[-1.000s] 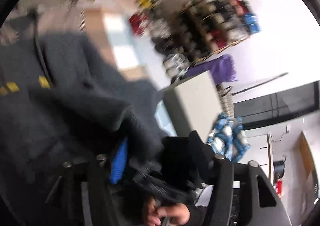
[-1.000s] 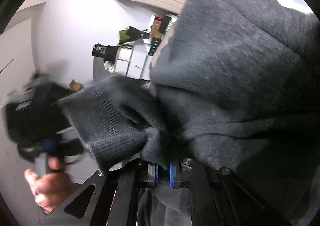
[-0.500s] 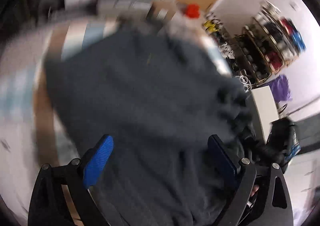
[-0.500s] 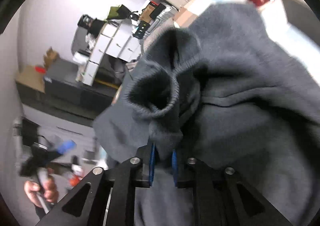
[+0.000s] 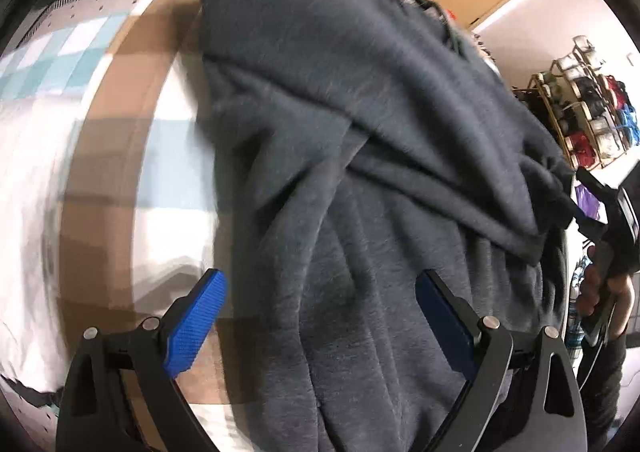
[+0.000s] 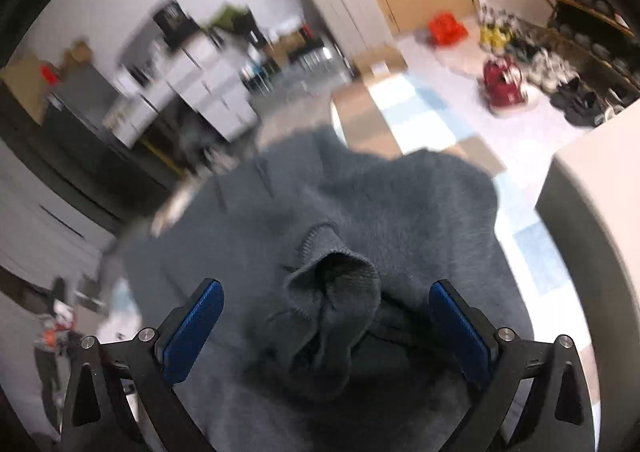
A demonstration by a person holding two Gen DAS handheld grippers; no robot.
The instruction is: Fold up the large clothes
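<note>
Two grippers | left gripper jaws spread | right gripper jaws opening around sweater cuff

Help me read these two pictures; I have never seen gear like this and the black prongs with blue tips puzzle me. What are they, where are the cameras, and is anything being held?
No robot here: a person holds a hand-operated two-finger gripper in each hand, and a wide-angle camera on each one looks forward along its fingers. The black prongs are those fingers; the blue parts are their gripping pads.

One picture comes from the left gripper, the other from the right gripper. In the left view you can also see a hand at the right edge gripping a black handle, probably the right gripper's.

Both look down on a dark grey sweater lying on a checked cloth of white, brown and pale blue. A ribbed cuff sits between the right gripper's fingers.

Nothing is held. The left jaws stand wide open above the sweater; the right jaws are opening, and their pads do not press the cuff.
</note>
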